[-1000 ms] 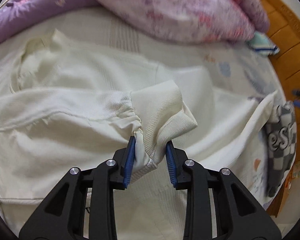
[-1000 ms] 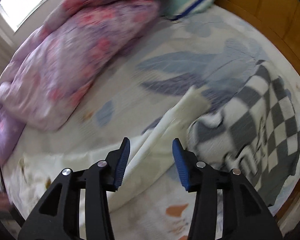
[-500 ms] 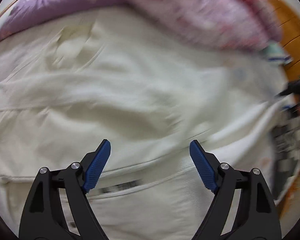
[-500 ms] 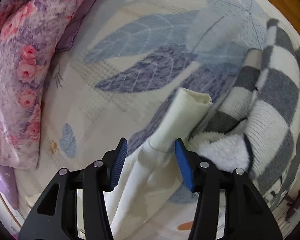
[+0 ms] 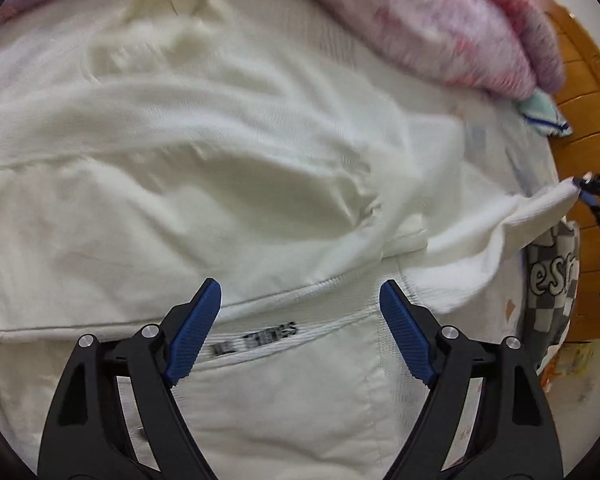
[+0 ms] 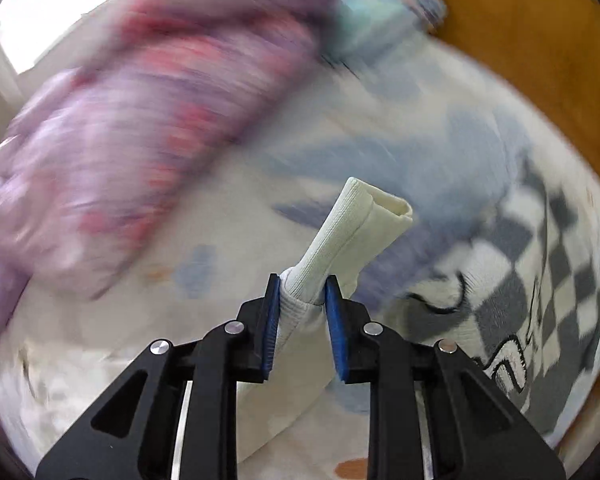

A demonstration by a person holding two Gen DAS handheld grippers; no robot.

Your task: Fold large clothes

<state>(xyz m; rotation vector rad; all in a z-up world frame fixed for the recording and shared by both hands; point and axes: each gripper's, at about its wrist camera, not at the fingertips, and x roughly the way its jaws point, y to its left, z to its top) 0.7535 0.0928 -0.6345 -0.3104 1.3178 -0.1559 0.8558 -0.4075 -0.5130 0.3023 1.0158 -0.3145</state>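
Note:
A large cream sweater (image 5: pixel 188 152) lies spread on the bed, one sleeve folded across its body. My left gripper (image 5: pixel 300 304) is open and empty just above the sweater's hem band. My right gripper (image 6: pixel 302 292) is shut on the ribbed cuff (image 6: pixel 360 228) of the other sleeve and holds it lifted off the bed. In the left wrist view that sleeve (image 5: pixel 540 208) stretches to the far right, with the right gripper (image 5: pixel 586 190) pinching its end.
A pink and purple floral quilt (image 5: pixel 440 20) is piled at the back, also seen in the right wrist view (image 6: pixel 140 120). A grey and white checkered garment (image 6: pixel 540 300) lies at the right edge of the bed. A wooden headboard (image 6: pixel 520 40) borders the right side.
My left gripper let go of the first sleeve cuff, opened wide and drew back to the hem. My right gripper closed on the other sleeve's cuff and lifted it.

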